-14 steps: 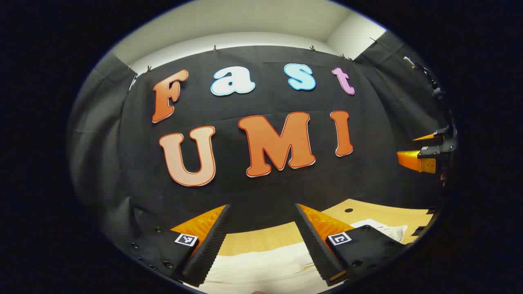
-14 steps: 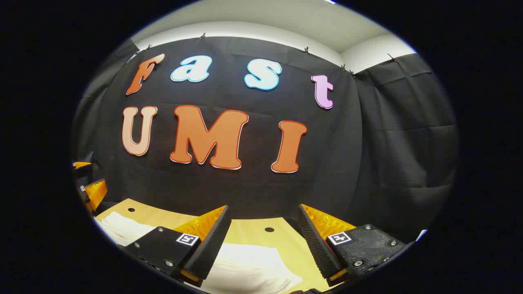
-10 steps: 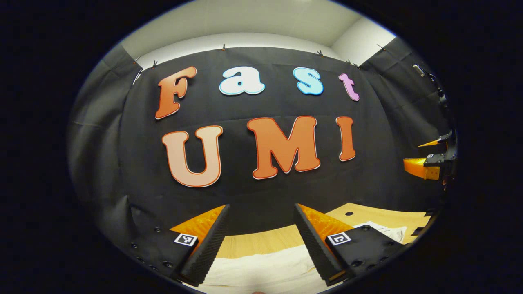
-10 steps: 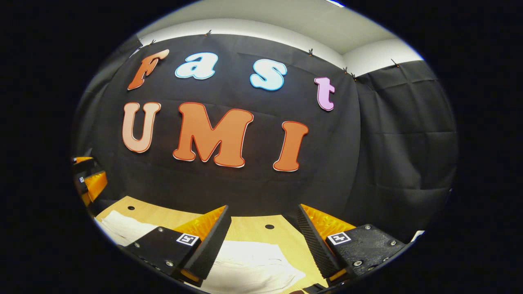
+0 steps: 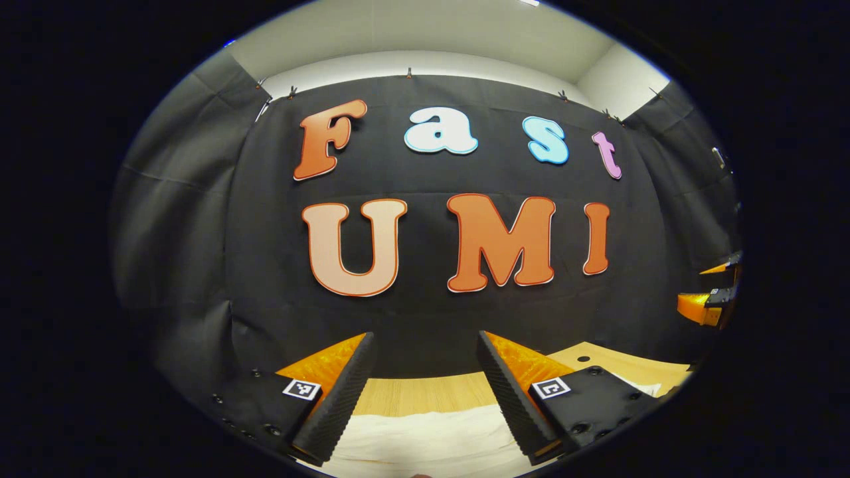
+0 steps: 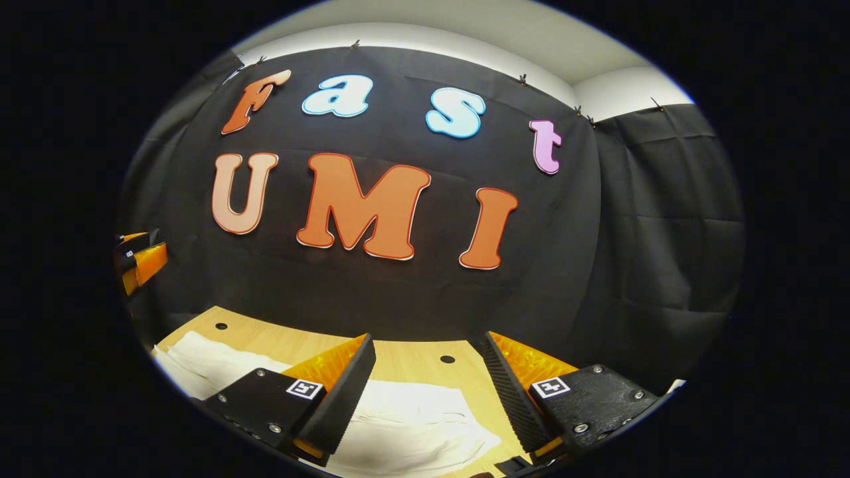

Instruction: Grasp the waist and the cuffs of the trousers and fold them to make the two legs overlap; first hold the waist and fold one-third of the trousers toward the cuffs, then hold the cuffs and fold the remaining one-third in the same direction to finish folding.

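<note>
White trousers [image 5: 425, 435] lie flat on a light wooden table [image 5: 425, 395] at the bottom of the left gripper view. My left gripper [image 5: 422, 392] hangs open above them, nothing between its fingers. In the right gripper view the trousers [image 6: 412, 425] stretch from the lower left to under my right gripper [image 6: 428, 392], which is open and raised above the cloth. The right gripper [image 5: 710, 292] also appears at the far right edge of the left gripper view; the left gripper [image 6: 139, 259] appears at the far left edge of the right gripper view.
The wooden table [image 6: 405, 358] has small round holes [image 6: 447, 359] near its back edge. The booth's black cloth wall rises right behind the table. A further part of the white cloth [image 6: 199, 355] lies toward the table's left in the right gripper view.
Both views have shifted: the wall moved right in each view, and the far gripper slid toward each view's edge. Both grippers stayed open above the trousers.
</note>
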### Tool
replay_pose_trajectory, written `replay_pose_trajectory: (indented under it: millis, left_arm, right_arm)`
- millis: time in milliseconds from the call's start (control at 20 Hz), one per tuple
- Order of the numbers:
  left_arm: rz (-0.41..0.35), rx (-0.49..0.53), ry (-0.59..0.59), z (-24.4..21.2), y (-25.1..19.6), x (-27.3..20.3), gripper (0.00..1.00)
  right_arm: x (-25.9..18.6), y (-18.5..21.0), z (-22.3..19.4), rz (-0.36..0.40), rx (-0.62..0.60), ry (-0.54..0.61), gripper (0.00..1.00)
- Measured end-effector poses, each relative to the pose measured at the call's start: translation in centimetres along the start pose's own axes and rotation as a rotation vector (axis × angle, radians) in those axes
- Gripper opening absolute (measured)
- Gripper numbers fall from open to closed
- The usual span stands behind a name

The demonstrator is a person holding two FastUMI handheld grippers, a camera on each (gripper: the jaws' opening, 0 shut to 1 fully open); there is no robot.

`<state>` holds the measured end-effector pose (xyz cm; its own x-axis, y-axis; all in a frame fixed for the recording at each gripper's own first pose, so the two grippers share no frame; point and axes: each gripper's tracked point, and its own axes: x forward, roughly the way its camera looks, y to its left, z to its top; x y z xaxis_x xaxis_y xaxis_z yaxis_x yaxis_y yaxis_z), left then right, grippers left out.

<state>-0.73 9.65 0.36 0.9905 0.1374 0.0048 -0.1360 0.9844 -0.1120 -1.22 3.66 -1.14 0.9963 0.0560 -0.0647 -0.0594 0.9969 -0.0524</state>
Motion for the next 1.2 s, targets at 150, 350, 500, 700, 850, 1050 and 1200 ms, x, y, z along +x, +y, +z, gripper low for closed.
replay_pose_trajectory:
  millis: [150, 350, 500, 700, 850, 1050, 1200]
  left_arm:
    - [0.049, -0.01, 0.014, -0.3, 0.2, -0.1, 0.99]
    - [0.098, -0.037, 0.102, -3.4, 0.8, -0.6, 0.99]
    - [0.18, -0.03, 0.183, -5.6, 3.7, -1.5, 1.0]
    - [0.271, -0.011, 0.27, -8.5, 7.6, -3.4, 1.0]
    - [0.317, -0.034, 0.366, -11.4, 10.3, -4.8, 1.0]
    - [0.378, -0.095, 0.51, -16.0, 14.2, -6.8, 1.0]
    - [0.413, -0.116, 0.641, -19.8, 16.1, -9.2, 1.0]
  right_arm:
    - [0.6, 0.2, -1.5, 0.054, 0.008, 0.04, 0.98]
    - [1.6, -0.5, -4.8, 0.091, 0.025, 0.136, 0.98]
    - [2.1, -1.4, -6.8, 0.105, 0.018, 0.193, 0.99]
    - [2.7, -2.7, -10.2, 0.107, 0.036, 0.305, 0.99]
    - [2.7, -3.2, -13.6, 0.106, 0.115, 0.438, 0.99]
    - [2.5, -3.6, -17.9, 0.087, 0.229, 0.605, 0.99]
    - [2.6, -4.2, -20.4, 0.051, 0.314, 0.692, 0.98]
